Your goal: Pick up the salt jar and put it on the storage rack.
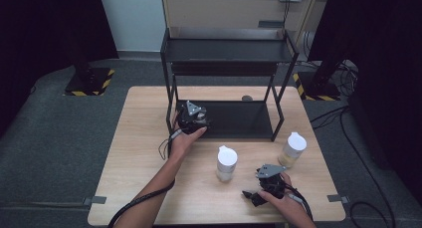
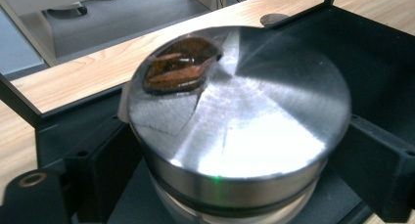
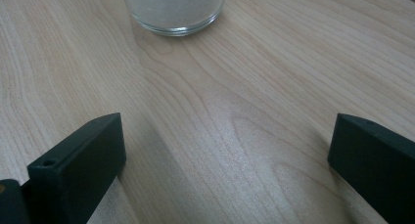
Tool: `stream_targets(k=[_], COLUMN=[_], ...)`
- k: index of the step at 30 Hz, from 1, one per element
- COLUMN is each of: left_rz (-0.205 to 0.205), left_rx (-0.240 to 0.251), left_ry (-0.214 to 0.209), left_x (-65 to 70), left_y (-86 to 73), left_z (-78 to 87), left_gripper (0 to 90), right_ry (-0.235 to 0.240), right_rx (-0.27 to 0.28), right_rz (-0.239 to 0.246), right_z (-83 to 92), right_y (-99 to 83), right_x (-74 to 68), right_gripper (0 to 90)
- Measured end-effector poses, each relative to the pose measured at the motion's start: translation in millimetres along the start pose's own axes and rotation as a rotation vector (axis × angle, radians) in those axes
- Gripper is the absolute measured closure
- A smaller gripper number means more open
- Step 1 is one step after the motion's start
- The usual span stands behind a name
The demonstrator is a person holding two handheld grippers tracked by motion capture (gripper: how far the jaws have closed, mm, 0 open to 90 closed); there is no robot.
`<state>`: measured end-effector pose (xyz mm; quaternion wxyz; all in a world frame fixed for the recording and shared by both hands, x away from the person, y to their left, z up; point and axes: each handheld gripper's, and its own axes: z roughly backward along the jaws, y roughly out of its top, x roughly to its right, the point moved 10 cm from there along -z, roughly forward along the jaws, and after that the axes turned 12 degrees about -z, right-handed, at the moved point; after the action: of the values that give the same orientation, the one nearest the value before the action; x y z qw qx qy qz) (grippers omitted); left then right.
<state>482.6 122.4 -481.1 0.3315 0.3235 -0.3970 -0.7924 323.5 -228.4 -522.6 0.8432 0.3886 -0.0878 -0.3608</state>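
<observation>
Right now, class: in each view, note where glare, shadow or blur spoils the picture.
Left gripper view: bright glare streaks across the jar's metal lid, and the near rim is soft. Right gripper view: the glass jar base is slightly blurred; soft jaw shadows lie on the table. High view: the corners are dark; the rack's lower shelf is shadowed.

- The jar lid (image 2: 240, 121) is brushed metal, shiny, with fine radial marks.
- The table (image 3: 230, 101) is pale wood, smooth and matt, with visible grain.
- The shelf (image 1: 234, 119) looks like matt black metal.
- The jar (image 3: 173, 9) nearby has a clear, glossy glass base.
</observation>
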Motion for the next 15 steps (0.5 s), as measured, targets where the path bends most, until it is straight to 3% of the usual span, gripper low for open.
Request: stream_targets(k=[4, 15], left_rz=[-0.005, -0.07], left_rx=[0.008, 0.037], left_ry=[0.005, 0.013], left_x=[-0.5, 1.4], left_y=[3.0, 17.7], left_z=[3.0, 16.0], left_gripper=[4.8, 4.6], right_ry=[0.0, 0.0], right_rx=[0.0, 0.0], right_rz=[0.0, 0.001], right_z=[0.0, 0.0], right_y=[0.0, 0.0], right_x=[0.0, 0.1], right_gripper=[1.1, 1.1])
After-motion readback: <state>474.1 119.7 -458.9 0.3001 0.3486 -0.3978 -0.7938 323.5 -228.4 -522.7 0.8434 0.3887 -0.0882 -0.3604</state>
